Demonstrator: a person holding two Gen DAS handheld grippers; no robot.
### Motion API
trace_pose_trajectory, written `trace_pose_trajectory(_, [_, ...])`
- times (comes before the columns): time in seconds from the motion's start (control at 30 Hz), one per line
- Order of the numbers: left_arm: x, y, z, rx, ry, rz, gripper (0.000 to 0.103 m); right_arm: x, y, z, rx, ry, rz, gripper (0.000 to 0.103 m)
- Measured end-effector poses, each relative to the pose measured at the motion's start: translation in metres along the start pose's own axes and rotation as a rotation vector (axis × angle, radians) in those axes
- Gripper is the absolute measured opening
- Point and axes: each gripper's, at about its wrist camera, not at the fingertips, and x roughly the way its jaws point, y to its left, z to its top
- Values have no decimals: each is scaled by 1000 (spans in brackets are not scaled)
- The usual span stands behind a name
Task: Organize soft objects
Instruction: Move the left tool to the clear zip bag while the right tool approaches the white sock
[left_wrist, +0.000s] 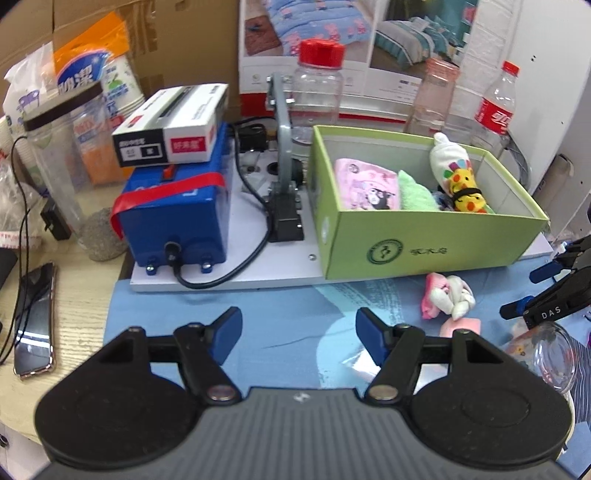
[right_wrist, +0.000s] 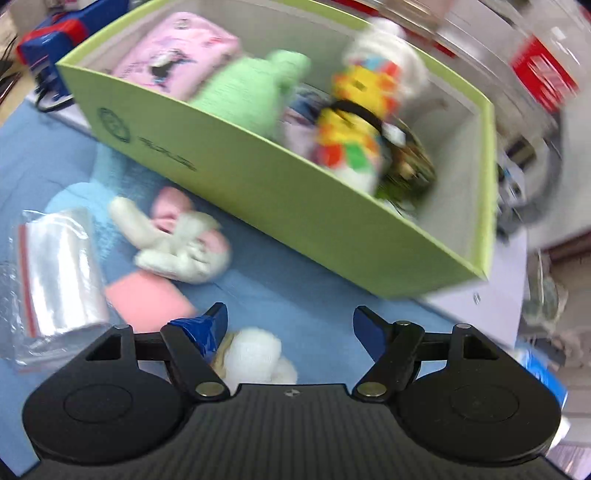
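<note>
- My left tongs (left_wrist: 299, 334) hang wide apart over the blue mat (left_wrist: 280, 306), nothing between the blue pads, near the mat's front edge.
- My right tongs (right_wrist: 290, 326) are also spread wide and hold nothing; in the left wrist view they show at the mat's right edge (left_wrist: 550, 291).
- The green box (left_wrist: 424, 240) sits at the back of the mat, its left part resting on the white base plate (left_wrist: 221, 282).
- Inside the box, from its left end: a pink printed cloth (left_wrist: 365, 186), a folded green cloth (left_wrist: 415, 194), then a white and yellow plush toy (left_wrist: 460, 173) leaning upright toward the right end.
- The right wrist view is blurred, but the same pink cloth (right_wrist: 177, 51), green cloth (right_wrist: 255, 86) and plush toy (right_wrist: 365, 107) show in the box (right_wrist: 295, 206).
- On the mat just in front of the box's front wall lies a pink and white soft bundle (left_wrist: 448, 297), seen also in the right view (right_wrist: 177, 240).
- A flat pink sponge (right_wrist: 147, 301) lies beside that bundle, toward the front edge.
- A white fluffy piece (right_wrist: 255, 356) lies on the mat under my right tongs, just by the left pad.
- A clear zip bag (right_wrist: 59, 273) lies on the mat beside the sponge.
- A blue power unit (left_wrist: 173, 218) stands on the plate's left end.
</note>
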Motion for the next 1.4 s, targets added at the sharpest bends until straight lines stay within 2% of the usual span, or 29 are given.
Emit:
trace_pose_trajectory(0.1, [1,-11,2,22,7,-4,68,3,-18,-27,41,-2,-33,62])
trace_pose_trajectory(0.17, [3,-19,3,42,18,-11,68,-1,-25,-43,87,-46,-49,62])
trace_pose_trajectory(0.27, [11,-34,5,103,70,-63,68,-23,-35,-80,195,-217,-55,62])
trace_pose_trajectory(0.4, [27,-56,5,265,201,-172,68,-53,-35,-121,351,-449,-5,62])
trace_pose_trajectory(0.5, [34,-71,3,351,265,-194,68,-61,-32,-142,443,-553,37,63])
trace_pose_trajectory(0.63, [36,-97,-4,494,314,-226,68,-62,-32,-160,556,-626,114,63])
trace_pose_trajectory(0.77, [38,-122,-12,669,341,-236,68,-67,-35,-172,608,-657,138,63])
trace_pose_trajectory(0.87, [45,-134,-15,756,354,-205,68,-71,-37,-173,612,-671,130,63])
trace_pose_trajectory(1.0, [58,-145,-17,822,390,-160,68,-77,-43,-176,633,-700,144,63])
trace_pose_trajectory(1.13, [69,-148,-17,835,421,-143,68,-84,-49,-173,642,-729,141,64])
trace_pose_trajectory(1.23, [79,-142,-12,765,451,-138,68,-89,-51,-169,626,-743,143,64])
trace_pose_trajectory(1.4, [94,-125,0,637,479,-80,69,-96,-49,-157,587,-753,151,64])
